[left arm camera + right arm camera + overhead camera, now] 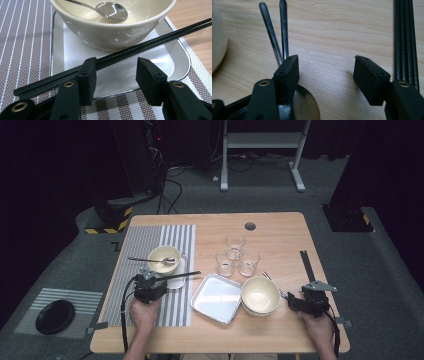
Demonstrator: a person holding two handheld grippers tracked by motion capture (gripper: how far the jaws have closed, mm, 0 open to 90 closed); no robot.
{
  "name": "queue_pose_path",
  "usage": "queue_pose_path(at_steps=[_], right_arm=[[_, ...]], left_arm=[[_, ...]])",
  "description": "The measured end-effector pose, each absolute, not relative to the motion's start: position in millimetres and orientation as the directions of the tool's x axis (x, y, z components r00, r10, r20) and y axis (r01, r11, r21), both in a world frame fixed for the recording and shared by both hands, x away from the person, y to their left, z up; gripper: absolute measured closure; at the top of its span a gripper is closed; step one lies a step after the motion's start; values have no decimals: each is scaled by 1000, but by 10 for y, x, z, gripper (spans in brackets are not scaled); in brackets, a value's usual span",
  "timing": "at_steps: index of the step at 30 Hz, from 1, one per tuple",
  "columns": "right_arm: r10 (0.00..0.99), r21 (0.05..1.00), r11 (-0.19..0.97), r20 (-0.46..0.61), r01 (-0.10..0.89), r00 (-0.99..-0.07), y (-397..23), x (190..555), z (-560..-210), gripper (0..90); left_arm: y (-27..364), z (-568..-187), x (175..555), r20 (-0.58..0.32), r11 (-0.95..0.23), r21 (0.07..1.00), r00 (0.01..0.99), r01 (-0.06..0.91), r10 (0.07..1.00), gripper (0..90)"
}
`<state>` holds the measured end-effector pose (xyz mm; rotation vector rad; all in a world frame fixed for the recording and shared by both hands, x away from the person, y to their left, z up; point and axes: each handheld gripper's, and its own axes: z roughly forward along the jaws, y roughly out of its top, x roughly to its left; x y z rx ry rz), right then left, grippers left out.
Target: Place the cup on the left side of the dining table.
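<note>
My left gripper (pixel 152 281) (pixel 117 67) stands open low over a small square steel tray (pixel 165 62) on the striped placemat (pixel 145 245). A cream bowl (pixel 163 257) (pixel 112 35) with a metal spoon (pixel 110 10) in it sits on that tray. A pair of black chopsticks (pixel 182 275) (pixel 155 42) lies across the tray and passes just behind my left jaw; nothing is between the pads. My right gripper (pixel 296 301) (pixel 327 66) is open above the bare wood, with two spoon handles (pixel 274 37) beside its left jaw and a spoon bowl (pixel 305 105) beneath it.
Three clear glasses (pixel 234 256) stand mid-table. A larger steel tray (pixel 216 297) lies next to stacked cream bowls (pixel 260 295). More black chopsticks (pixel 306 265) (pixel 407 37) lie along the right side. On the floor at left, a black dish (pixel 55 316) sits on a second mat.
</note>
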<state>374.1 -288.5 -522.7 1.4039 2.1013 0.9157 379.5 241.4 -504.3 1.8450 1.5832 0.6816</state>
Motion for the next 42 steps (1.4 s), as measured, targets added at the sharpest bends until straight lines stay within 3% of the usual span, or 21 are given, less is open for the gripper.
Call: queue_pose_path(at_steps=[42], right_arm=[[923,737,270,-13,620,-386,-2890,3744,-5231,374]], left_arm=[[2424,-5063,3843,-5,-88,739,136,668,991,484]])
